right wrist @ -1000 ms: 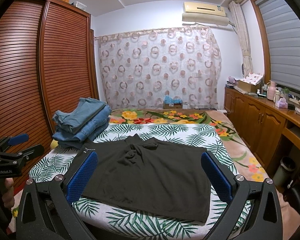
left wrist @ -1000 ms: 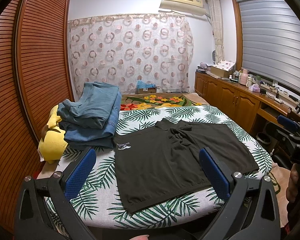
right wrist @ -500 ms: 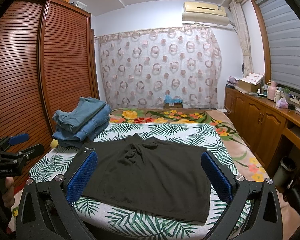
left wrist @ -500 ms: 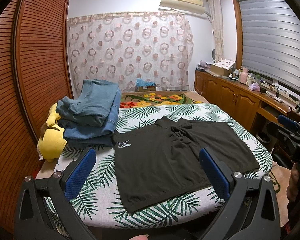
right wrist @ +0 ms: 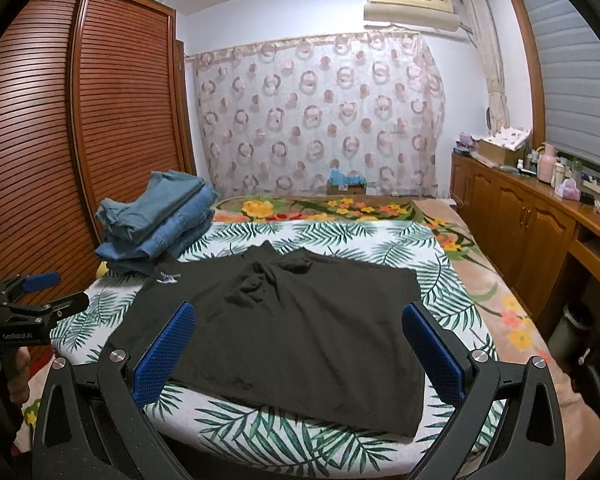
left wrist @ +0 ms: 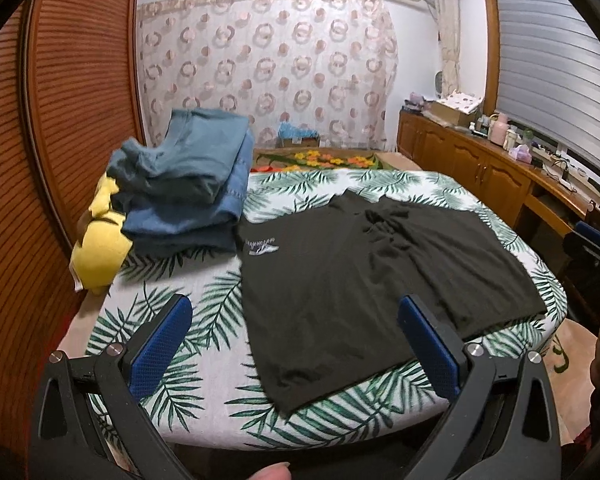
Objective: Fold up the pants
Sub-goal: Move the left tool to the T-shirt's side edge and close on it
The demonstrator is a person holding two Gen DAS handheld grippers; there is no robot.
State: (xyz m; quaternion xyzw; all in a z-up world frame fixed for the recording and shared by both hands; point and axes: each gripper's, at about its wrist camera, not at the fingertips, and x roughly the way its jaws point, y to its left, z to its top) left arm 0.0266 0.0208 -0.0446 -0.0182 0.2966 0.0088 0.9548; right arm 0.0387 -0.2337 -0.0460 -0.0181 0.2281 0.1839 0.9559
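Black shorts-style pants (left wrist: 360,272) lie spread flat on the leaf-print bed cover (left wrist: 204,320), with a small white logo near their far left corner; they also show in the right wrist view (right wrist: 292,320). My left gripper (left wrist: 296,344) is open and empty, held above the bed's near edge at the pants' near left corner. My right gripper (right wrist: 300,348) is open and empty, held over the pants' near hem. The left gripper also shows at the left edge of the right wrist view (right wrist: 36,296).
A stack of folded blue jeans (left wrist: 188,188) sits at the bed's far left, on a yellow plush toy (left wrist: 100,248). A slatted wooden wardrobe (right wrist: 60,140) runs along the left. A wooden counter with clutter (right wrist: 540,216) lines the right wall. A floral blanket (right wrist: 340,208) lies beyond.
Both grippers have tilted down and moved slightly closer to the bed; the pants sit higher and larger in both views. Both jaws stay open.
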